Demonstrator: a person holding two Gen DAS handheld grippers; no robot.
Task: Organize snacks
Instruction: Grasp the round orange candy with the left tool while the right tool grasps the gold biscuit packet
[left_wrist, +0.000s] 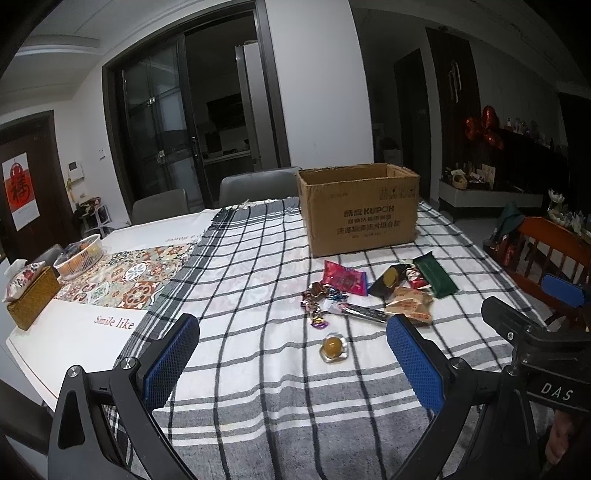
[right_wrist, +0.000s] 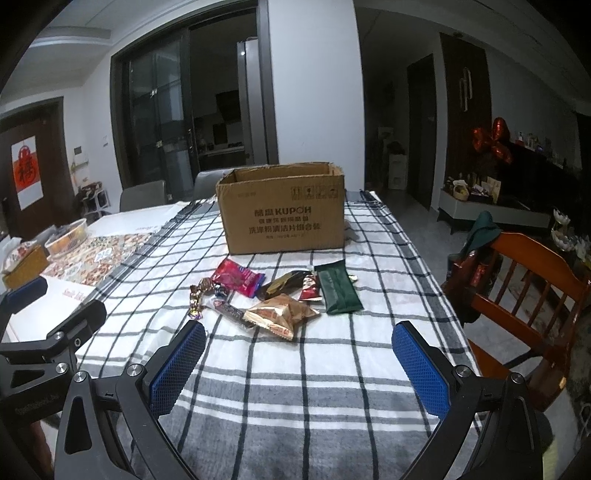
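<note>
An open cardboard box (left_wrist: 360, 208) stands on the checked tablecloth, also in the right wrist view (right_wrist: 282, 210). In front of it lies a pile of snacks: a pink packet (left_wrist: 345, 277), a dark green packet (left_wrist: 435, 274), a tan packet (left_wrist: 412, 304), small wrapped candies (left_wrist: 319, 301) and a round yellow jelly cup (left_wrist: 332, 347) apart from the pile. The right wrist view shows the tan packet (right_wrist: 280, 314), green packet (right_wrist: 338, 288) and pink packet (right_wrist: 238, 277). My left gripper (left_wrist: 291, 332) is open and empty, short of the jelly cup. My right gripper (right_wrist: 299, 343) is open and empty, short of the tan packet.
A wooden chair (right_wrist: 532, 291) stands at the table's right edge. At the far left are a white basket (left_wrist: 79, 254) and a tissue box (left_wrist: 27, 295) on a patterned runner. Grey chairs (left_wrist: 255, 186) stand behind the table.
</note>
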